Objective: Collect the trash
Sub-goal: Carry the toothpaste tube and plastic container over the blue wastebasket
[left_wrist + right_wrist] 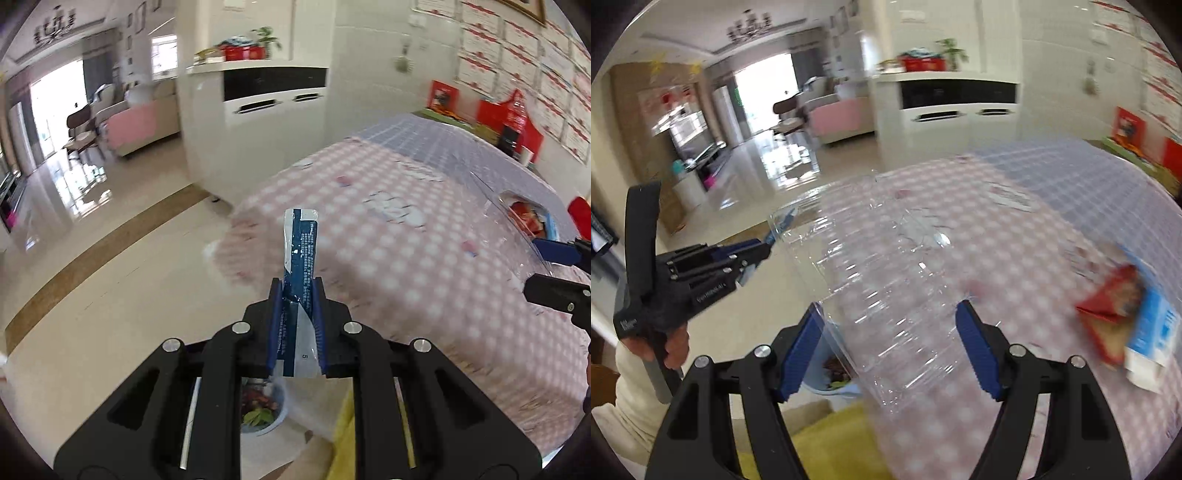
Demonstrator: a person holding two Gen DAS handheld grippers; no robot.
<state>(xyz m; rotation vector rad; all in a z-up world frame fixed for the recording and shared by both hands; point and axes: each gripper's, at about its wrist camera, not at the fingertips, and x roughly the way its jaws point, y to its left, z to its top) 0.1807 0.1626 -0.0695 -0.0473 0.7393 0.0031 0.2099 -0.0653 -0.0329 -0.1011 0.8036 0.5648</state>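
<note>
Left gripper (297, 295): clenched on blue-white foil sachet (301, 258), over floor near blue waste bin (275, 413).
Right gripper (890, 343): clamping clear plastic clamshell box (879, 277).
Remaining: red wrapper (1108, 306), blue-white carton (1156, 332) on checked tablecloth (1052, 206).

The tabletop (1015, 280) wears a checked cloth, pink nearer and blue farther off. On it lie a red packet (1112, 310) touching a blue-and-white box (1156, 332) at the right, small blurred scraps mid-cloth, and red and green boxes (513, 122) along the far edge.
</note>
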